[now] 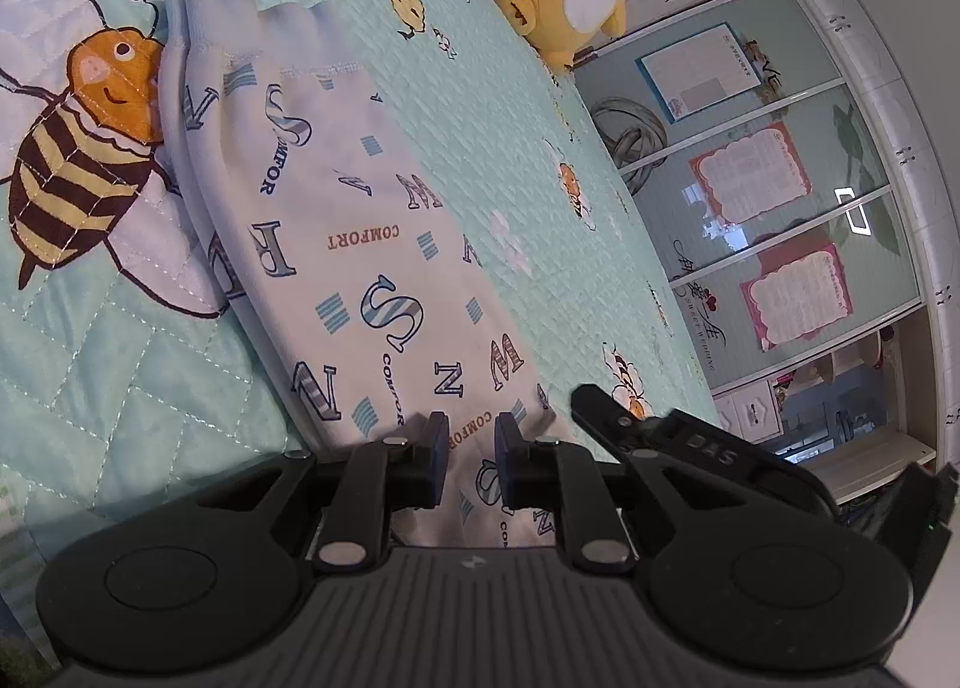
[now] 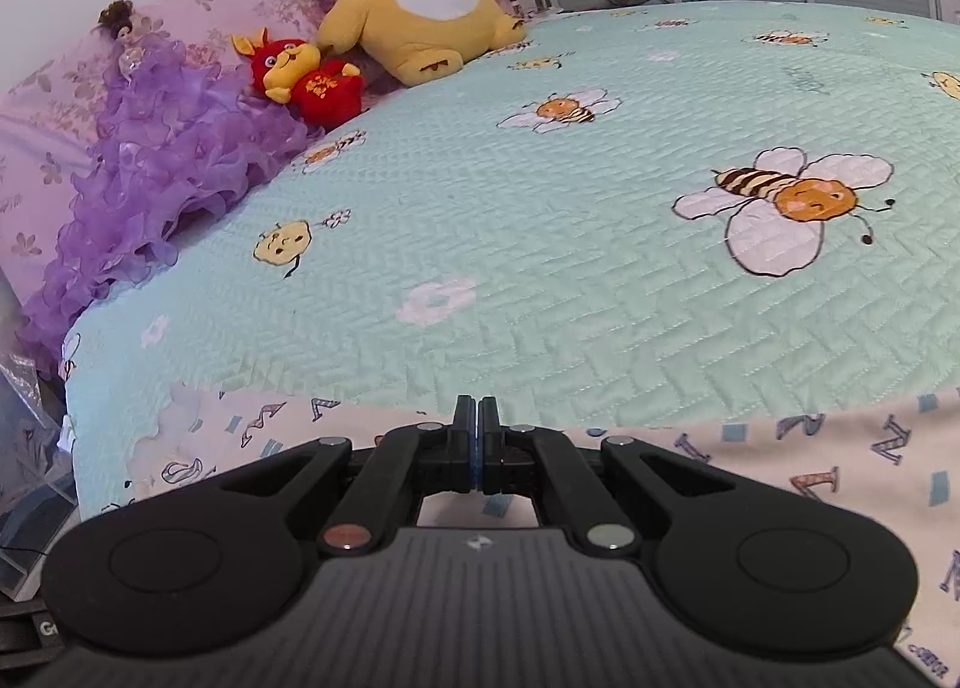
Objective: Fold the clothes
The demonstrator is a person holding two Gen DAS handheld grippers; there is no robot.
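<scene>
Both grippers, left point(image 1: 471, 448) (jaws slightly apart) and right point(image 2: 478, 436), pinch lettered trousers point(image 1: 372, 268).

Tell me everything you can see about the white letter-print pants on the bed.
The white soft-fabric pants with blue letters and "COMFORT" print lie flat and stretched out on the mint quilted bedspread with bees. The gathered pale-blue waistband is at the far end, overlapping a big bee picture. The left gripper pinches the near end, fabric bunched between its narrowly parted fingers. The right gripper, shut, sits over another stretch of the cloth; whether it pinches fabric is unclear.
</scene>
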